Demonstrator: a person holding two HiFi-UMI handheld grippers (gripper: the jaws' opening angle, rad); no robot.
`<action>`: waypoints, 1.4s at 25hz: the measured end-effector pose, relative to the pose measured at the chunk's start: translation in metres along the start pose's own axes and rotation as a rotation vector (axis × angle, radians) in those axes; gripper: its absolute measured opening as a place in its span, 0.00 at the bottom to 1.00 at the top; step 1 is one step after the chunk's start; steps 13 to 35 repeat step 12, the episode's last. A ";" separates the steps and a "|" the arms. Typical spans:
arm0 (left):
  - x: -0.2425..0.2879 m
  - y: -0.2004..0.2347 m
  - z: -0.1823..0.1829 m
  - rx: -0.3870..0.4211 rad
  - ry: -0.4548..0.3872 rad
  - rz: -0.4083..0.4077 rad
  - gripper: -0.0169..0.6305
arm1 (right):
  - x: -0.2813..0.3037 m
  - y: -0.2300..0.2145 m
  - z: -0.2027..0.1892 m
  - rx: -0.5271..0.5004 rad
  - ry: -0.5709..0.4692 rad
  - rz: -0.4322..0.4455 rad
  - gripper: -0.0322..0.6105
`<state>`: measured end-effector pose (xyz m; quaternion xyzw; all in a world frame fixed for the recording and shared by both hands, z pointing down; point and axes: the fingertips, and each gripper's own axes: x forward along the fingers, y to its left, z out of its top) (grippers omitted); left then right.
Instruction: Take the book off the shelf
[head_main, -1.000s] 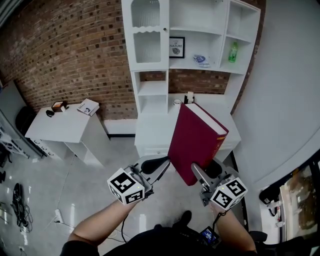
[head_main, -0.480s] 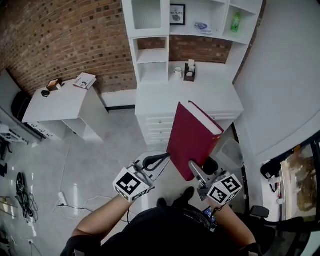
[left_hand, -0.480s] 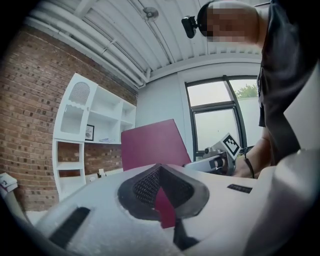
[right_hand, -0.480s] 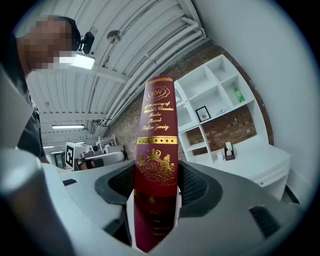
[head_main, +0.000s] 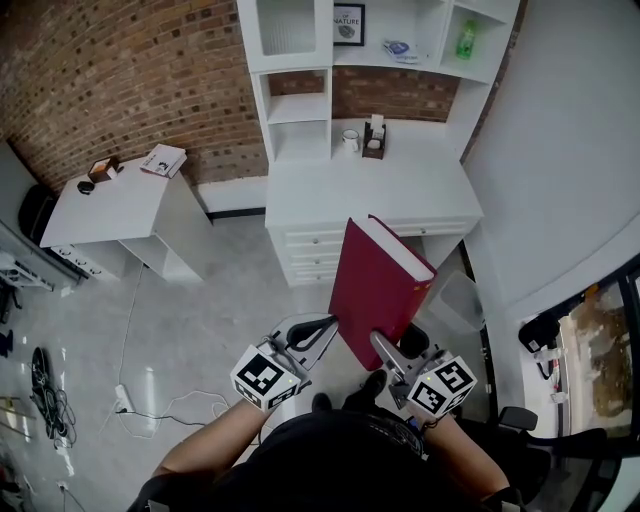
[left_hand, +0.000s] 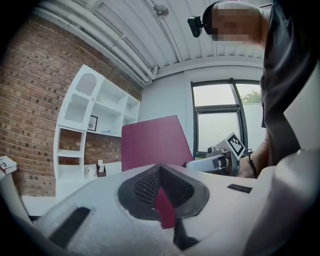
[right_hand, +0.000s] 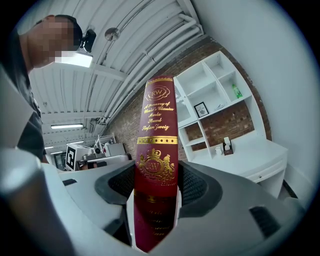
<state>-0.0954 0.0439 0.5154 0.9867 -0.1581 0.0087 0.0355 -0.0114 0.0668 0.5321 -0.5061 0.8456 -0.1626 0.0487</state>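
A thick red book (head_main: 380, 290) with gold lettering on its spine (right_hand: 157, 150) stands upright in the air in front of the white desk. My right gripper (head_main: 385, 345) is shut on its lower end, and the spine fills the gap between the pads (right_hand: 156, 185). My left gripper (head_main: 325, 328) is shut, its tips right beside the book's lower left edge. In the left gripper view the pads meet (left_hand: 160, 172), with the red cover (left_hand: 155, 142) behind them and the right gripper (left_hand: 220, 160) beyond.
A white desk with drawers (head_main: 370, 190) carries a shelf unit (head_main: 300, 110), a mug (head_main: 350, 140) and a small holder (head_main: 375, 137). A green bottle (head_main: 466, 38) and a framed picture (head_main: 347, 22) sit on upper shelves. A low white table (head_main: 110, 210) stands left; cables (head_main: 45, 400) lie on the floor.
The person has stepped back from the shelf unit, so desk and shelves sit farther off. The book stays upright in the right gripper, and both grippers hold their positions around it.
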 end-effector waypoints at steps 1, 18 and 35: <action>0.001 -0.001 -0.001 -0.003 -0.003 0.000 0.04 | -0.001 0.000 0.000 -0.002 0.000 0.000 0.43; 0.009 -0.005 -0.005 -0.051 -0.016 -0.005 0.04 | -0.007 -0.006 0.002 0.010 -0.011 -0.019 0.43; 0.009 -0.005 -0.005 -0.051 -0.016 -0.005 0.04 | -0.007 -0.006 0.002 0.010 -0.011 -0.019 0.43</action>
